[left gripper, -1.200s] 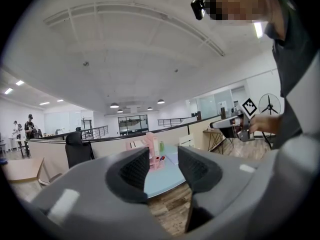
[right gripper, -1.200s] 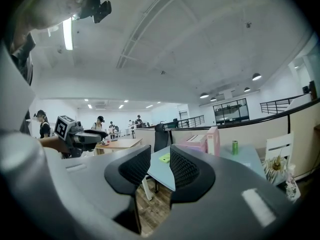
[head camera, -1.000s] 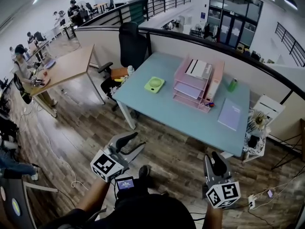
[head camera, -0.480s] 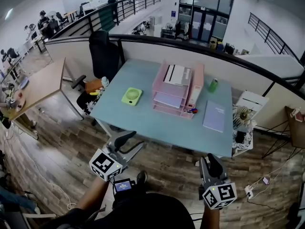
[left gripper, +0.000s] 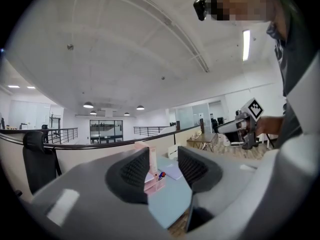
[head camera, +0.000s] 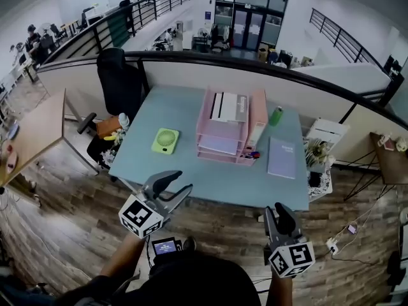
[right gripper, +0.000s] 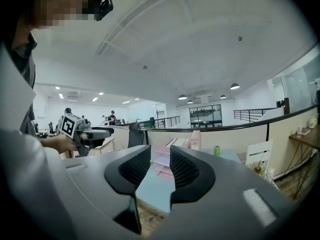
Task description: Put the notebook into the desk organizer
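Moved: you stepped nearer the desk | notebook print too small to read | left gripper, right gripper: jaws apart, holding nothing

Smooth matt blue desk, pink plastic desk organizer, wood-plank floor.

Bright, even light from ceiling lamps; soft shadows. Fisheye bending at edges, black corners in gripper views, near parts blurred.
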`<state>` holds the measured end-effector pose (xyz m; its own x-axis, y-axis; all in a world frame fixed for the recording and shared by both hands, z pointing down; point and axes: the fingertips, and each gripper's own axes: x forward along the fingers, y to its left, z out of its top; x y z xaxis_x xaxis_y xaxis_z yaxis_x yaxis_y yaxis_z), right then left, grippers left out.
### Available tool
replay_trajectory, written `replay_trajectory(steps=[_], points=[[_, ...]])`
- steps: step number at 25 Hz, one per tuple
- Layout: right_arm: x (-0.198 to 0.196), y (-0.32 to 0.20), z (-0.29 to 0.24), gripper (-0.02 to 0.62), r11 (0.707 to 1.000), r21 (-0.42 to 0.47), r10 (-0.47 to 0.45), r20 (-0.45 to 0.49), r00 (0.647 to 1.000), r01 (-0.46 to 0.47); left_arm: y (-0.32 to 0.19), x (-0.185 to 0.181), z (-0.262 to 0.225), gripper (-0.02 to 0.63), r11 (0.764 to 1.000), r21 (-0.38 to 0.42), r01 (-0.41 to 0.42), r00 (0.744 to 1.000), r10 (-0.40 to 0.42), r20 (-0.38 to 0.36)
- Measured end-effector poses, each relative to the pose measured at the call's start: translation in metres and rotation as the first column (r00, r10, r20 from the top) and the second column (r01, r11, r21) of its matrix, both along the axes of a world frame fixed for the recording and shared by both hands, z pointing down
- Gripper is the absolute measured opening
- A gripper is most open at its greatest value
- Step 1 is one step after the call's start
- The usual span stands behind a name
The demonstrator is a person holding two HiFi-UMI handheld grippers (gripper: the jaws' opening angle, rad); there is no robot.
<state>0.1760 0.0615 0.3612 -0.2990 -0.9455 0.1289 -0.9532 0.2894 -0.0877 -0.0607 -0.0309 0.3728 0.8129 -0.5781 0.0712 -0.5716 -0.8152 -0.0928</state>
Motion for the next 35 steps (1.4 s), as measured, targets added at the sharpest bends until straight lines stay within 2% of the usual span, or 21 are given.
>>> replay_trajectory(steps=[8, 17, 22, 27, 31, 35], points=[[-0.027, -0.027, -0.007, 0.114, 0.998, -0.005, 0.061, -0.038, 0.997, -0.061, -0.042, -0.023, 0.0, 0.232, 0.999, 0.005, -0.051, 0.998, 0.051, -0.035], [-0.06, -0.056, -0.012, 0.114, 0.997, -0.02, 0.072, -0.08, 0.994, -0.074, -0.075, -0.048, 0.009, 0.232, 0.997, -0.003, -0.076, 0.994, 0.076, -0.081], [-0.066, -0.068, -0.003, 0.114, 0.997, -0.042, 0.056, -0.095, 0.994, -0.06, -0.087, -0.054, 0.018, 0.232, 0.997, -0.03, -0.069, 0.99, 0.065, -0.122], [-0.069, -0.093, 0.003, 0.114, 0.998, -0.052, 0.021, -0.097, 0.995, -0.027, -0.1, -0.058, 0.03, 0.232, 0.997, -0.06, -0.05, 0.991, 0.042, -0.129], [-0.072, -0.114, 0.005, 0.114, 0.998, -0.059, -0.023, -0.089, 0.996, 0.017, -0.106, -0.062, 0.039, 0.232, 0.994, -0.108, -0.02, 0.989, 0.004, -0.148], [-0.072, -0.138, 0.016, 0.114, 0.995, -0.074, -0.076, -0.071, 0.995, 0.071, -0.118, -0.063, 0.053, 0.232, 0.988, -0.15, 0.029, 0.99, -0.049, -0.135]])
